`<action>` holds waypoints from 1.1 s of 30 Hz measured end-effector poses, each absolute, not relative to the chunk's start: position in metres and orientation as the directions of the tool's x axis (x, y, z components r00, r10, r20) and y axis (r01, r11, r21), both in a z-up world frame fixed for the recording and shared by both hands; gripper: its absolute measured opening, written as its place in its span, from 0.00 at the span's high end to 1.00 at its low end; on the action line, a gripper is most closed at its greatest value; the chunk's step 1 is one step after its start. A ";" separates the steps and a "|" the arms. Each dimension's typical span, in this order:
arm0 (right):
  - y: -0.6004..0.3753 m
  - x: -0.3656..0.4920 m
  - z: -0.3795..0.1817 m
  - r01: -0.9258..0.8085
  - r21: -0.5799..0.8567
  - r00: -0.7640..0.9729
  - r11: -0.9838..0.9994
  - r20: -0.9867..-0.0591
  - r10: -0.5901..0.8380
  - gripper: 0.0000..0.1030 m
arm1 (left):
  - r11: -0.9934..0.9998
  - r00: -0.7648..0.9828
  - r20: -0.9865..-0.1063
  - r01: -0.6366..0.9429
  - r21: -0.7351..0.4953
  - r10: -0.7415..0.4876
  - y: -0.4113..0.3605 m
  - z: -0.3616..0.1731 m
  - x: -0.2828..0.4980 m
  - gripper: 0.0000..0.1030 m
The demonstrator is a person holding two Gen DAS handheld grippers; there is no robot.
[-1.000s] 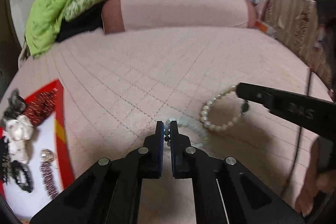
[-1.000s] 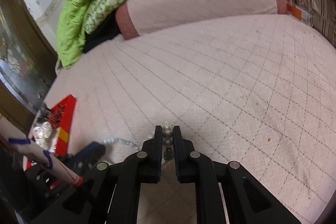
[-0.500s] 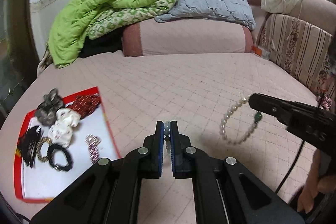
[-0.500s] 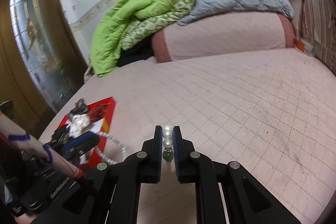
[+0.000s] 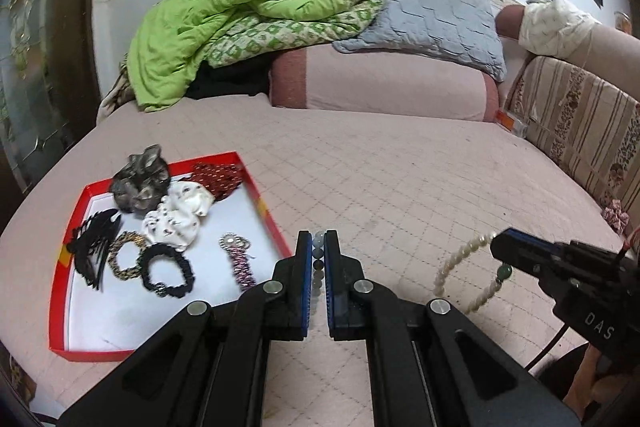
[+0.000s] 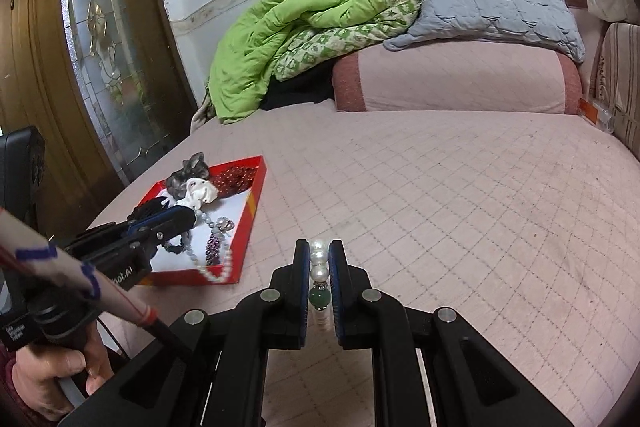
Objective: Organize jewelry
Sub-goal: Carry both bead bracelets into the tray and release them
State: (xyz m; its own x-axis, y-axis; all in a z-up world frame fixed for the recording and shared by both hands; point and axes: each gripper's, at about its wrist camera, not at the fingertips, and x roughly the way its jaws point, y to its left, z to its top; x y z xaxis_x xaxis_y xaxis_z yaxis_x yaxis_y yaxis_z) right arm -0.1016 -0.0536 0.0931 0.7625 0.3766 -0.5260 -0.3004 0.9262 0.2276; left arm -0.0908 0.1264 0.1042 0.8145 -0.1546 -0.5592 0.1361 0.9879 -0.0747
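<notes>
My left gripper [image 5: 318, 247] is shut on a pale grey-green bead bracelet [image 5: 319, 259] and holds it above the pink quilted bed. My right gripper [image 6: 319, 259] is shut on a white pearl bracelet with a green bead [image 6: 319, 299]; that bracelet also hangs from the right gripper in the left wrist view [image 5: 464, 275]. In the right wrist view the bead bracelet [image 6: 208, 259] dangles from the left gripper over the red-rimmed white tray [image 6: 256, 203]. The tray [image 5: 272, 223] lies left of my left gripper and holds scrunchies, bracelets and a black hair clip [image 5: 94, 247].
A green quilt [image 5: 224, 19], a grey pillow [image 5: 432, 15] and a pink bolster [image 5: 384, 83] lie at the bed's far end. A striped sofa back [image 5: 580, 123] runs along the right. A wooden glass-panelled door [image 6: 100, 47] stands at left.
Both grippers have risen off the bed with their bracelets, which now hang free. The view has tilted up and the tray has come into fuller view.
</notes>
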 end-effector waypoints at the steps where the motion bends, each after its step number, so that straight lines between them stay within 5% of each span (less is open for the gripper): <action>1: -0.052 -0.103 0.093 -0.302 0.230 0.761 0.925 -0.527 0.379 0.90 | 0.988 0.815 -0.558 0.132 -0.079 -0.153 0.130 0.105 -0.091 0.95; 33: 0.014 -0.106 0.099 -0.371 0.211 0.701 0.904 -0.575 0.422 0.90 | 0.982 0.833 -0.546 -0.019 -0.187 -0.088 0.223 0.109 -0.109 0.95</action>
State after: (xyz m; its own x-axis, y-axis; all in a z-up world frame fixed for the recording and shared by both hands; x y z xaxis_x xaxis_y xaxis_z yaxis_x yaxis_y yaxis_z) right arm -0.1057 0.0135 0.0993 0.7010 0.4222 -0.5747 -0.3713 0.9042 0.2113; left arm -0.1091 0.2227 0.1090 0.8333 -0.0879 -0.5458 -0.0189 0.9822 -0.1870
